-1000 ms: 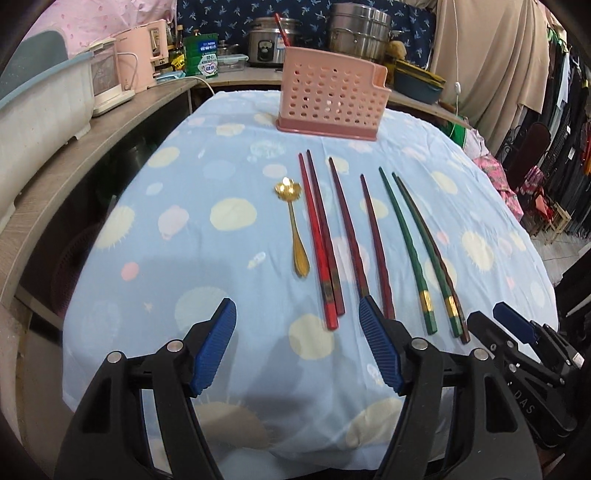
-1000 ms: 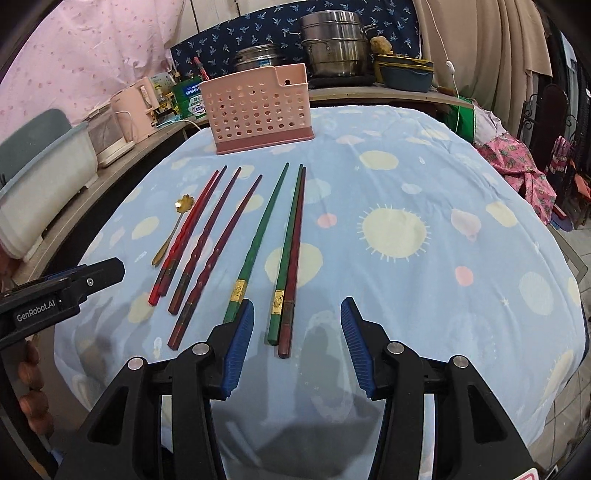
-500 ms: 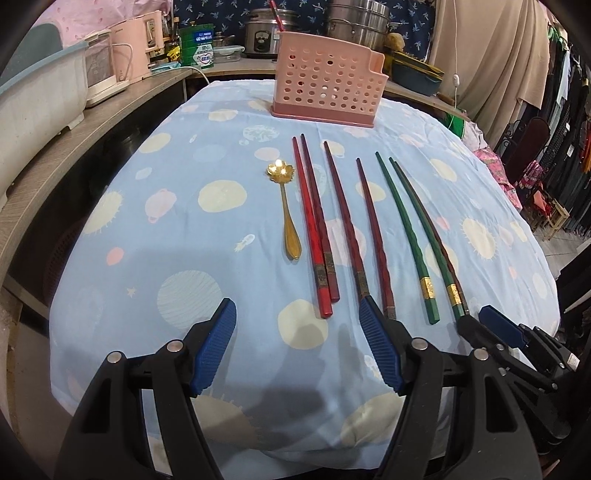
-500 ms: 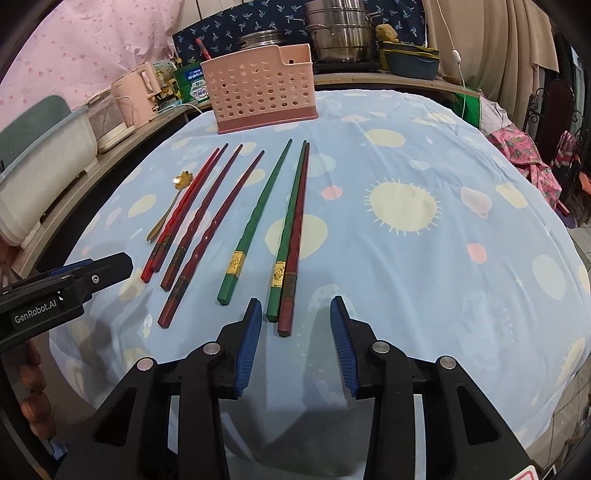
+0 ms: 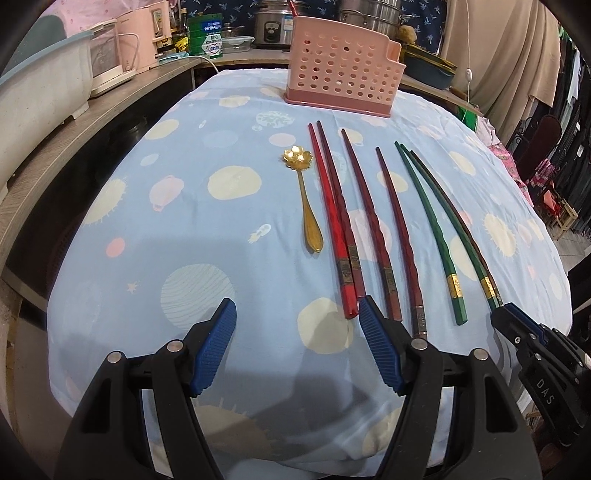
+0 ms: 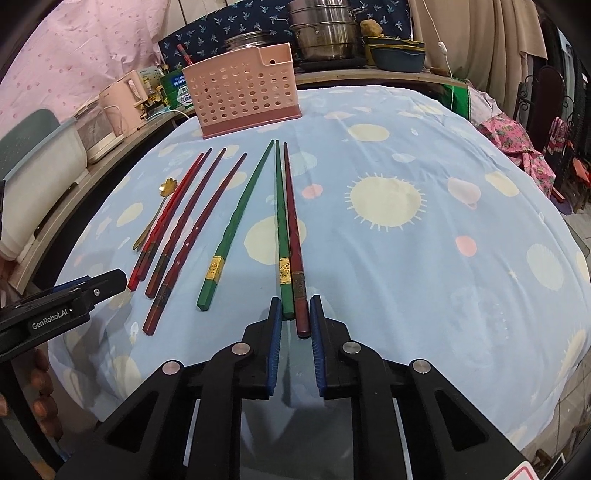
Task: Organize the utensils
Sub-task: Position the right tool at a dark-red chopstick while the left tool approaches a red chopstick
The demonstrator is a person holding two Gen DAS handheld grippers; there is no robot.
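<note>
Several chopsticks lie side by side on the blue patterned cloth [image 5: 207,236], tips toward a pink perforated holder [image 5: 343,70] [image 6: 243,88]. A gold flower spoon [image 5: 308,206] lies left of them. My right gripper [image 6: 294,306] is closing, with the near ends of a green chopstick [image 6: 280,221] and a dark red chopstick [image 6: 293,229] between its pads, which touch both. A lone green chopstick [image 6: 236,221] lies just left of that pair. My left gripper [image 5: 295,310] stands open over bare cloth, its right pad by the near ends of the red chopsticks [image 5: 334,221].
A wooden counter [image 5: 74,147] along the left carries a white tub [image 5: 40,85] and pink appliances. Steel pots [image 6: 321,33] stand behind the holder. Clothes hang at the right. The table's rounded front edge is just below both grippers.
The right gripper's jaws narrowed from wide apart to tight around the near ends of the green and dark red chopsticks. The left gripper stayed open; its view crept slightly forward.
</note>
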